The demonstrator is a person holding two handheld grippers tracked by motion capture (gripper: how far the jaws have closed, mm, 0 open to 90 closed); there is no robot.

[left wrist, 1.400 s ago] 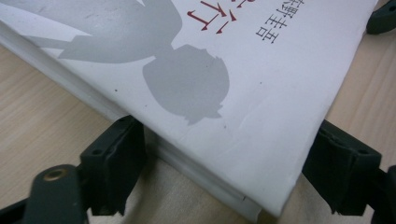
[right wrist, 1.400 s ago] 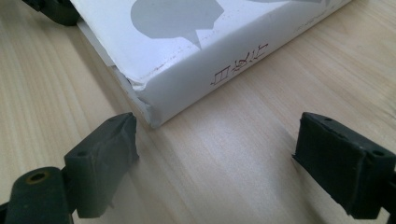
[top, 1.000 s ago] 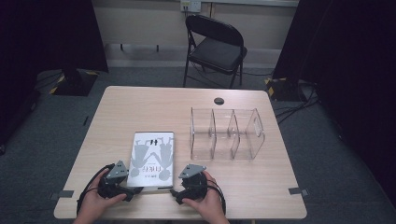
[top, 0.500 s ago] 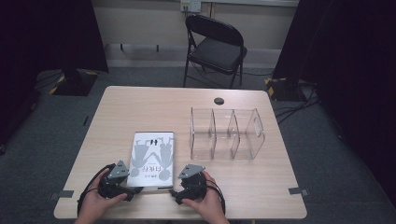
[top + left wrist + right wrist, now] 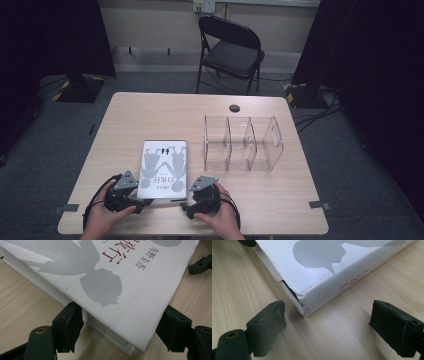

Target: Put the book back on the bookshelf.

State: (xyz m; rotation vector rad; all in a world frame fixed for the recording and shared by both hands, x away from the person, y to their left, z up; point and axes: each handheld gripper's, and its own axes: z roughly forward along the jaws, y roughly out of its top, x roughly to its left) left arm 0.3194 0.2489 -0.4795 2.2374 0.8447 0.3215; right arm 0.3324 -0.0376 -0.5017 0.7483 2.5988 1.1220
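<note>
A white book [image 5: 164,167] with grey figure silhouettes on its cover lies flat on the wooden table [image 5: 125,125], near the front edge. My left gripper [image 5: 142,201] is at the book's near left corner. In the left gripper view that corner [image 5: 112,277] lies between the jaws; the jaws have just been closing, and the gripper [image 5: 120,332] still stands open around it. My right gripper [image 5: 186,205] is at the near right corner. Its jaws [image 5: 332,322] are wide apart, with the book's spine corner [image 5: 324,270] just ahead of them and bare table between.
A clear plastic organizer [image 5: 242,145] with three compartments stands to the right of the book. A dark round hole [image 5: 234,107] sits near the table's far edge. A black folding chair [image 5: 232,50] stands behind the table.
</note>
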